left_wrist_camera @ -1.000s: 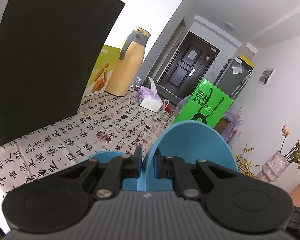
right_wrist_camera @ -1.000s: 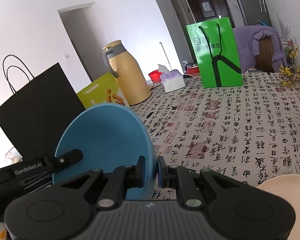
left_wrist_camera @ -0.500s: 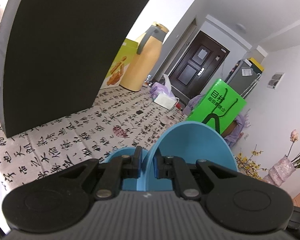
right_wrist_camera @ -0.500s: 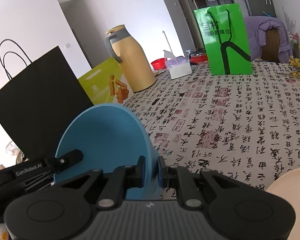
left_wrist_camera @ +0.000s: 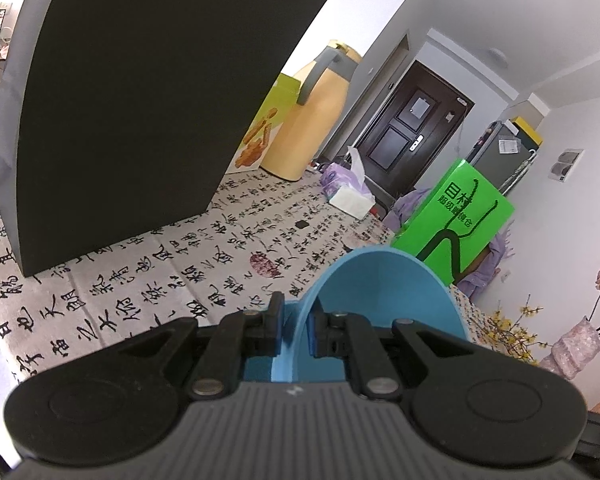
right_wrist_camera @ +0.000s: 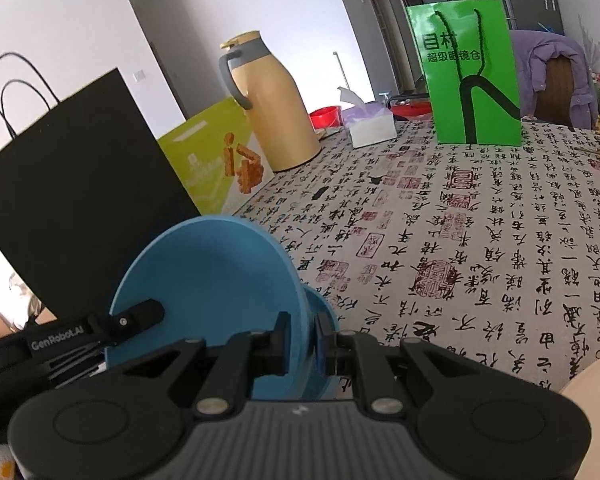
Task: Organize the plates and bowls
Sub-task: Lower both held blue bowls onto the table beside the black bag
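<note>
Holding the blue bowl (right_wrist_camera: 208, 280) up on its edge above the table (right_wrist_camera: 480, 240), we had both claws pinched tight on its rim. Our left gripper (left_wrist_camera: 296, 320) and right gripper (right_wrist_camera: 302, 334) squeezed opposite sides. A black bag (left_wrist_camera: 140, 100) stood close behind it.

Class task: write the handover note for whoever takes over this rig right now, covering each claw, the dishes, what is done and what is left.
Left claw: shut on the rim of the blue bowl.
Right claw: shut on the opposite rim of the same bowl, held tilted above the tablecloth.
A cream dish shows at the right wrist view's lower right corner.
Done: bowl picked up with both claws.
Left: set it down where it belongs; no stacking spot is visible yet.
</note>
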{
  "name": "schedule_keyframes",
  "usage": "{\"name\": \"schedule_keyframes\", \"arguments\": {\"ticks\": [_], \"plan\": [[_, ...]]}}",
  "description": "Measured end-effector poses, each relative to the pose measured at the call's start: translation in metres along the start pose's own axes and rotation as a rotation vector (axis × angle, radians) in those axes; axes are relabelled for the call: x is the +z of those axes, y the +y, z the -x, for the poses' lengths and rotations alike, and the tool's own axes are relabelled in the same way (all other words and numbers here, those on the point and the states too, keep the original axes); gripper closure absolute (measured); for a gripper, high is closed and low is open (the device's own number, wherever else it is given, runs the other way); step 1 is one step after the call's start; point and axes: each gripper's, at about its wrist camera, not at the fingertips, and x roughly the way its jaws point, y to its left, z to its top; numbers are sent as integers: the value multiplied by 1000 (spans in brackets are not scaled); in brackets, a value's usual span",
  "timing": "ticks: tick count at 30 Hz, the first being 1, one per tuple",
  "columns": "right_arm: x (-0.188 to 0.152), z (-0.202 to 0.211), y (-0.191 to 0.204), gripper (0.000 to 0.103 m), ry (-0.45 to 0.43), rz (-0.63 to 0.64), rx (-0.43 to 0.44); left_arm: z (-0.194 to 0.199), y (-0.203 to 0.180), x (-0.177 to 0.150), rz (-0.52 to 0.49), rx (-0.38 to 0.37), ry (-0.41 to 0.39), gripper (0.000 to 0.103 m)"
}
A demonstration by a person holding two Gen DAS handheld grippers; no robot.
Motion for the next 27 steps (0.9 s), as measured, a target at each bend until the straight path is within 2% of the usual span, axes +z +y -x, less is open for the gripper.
{"name": "schedule_keyframes", "arguments": {"ticks": [20,27], "plan": [[-5,-23,-2,91,48,33,-33,-23,13,-5,6,38,45,92],[-7,-24,0,91,44,53,-44,-25,12,-7,-9,46,38,92]]}}
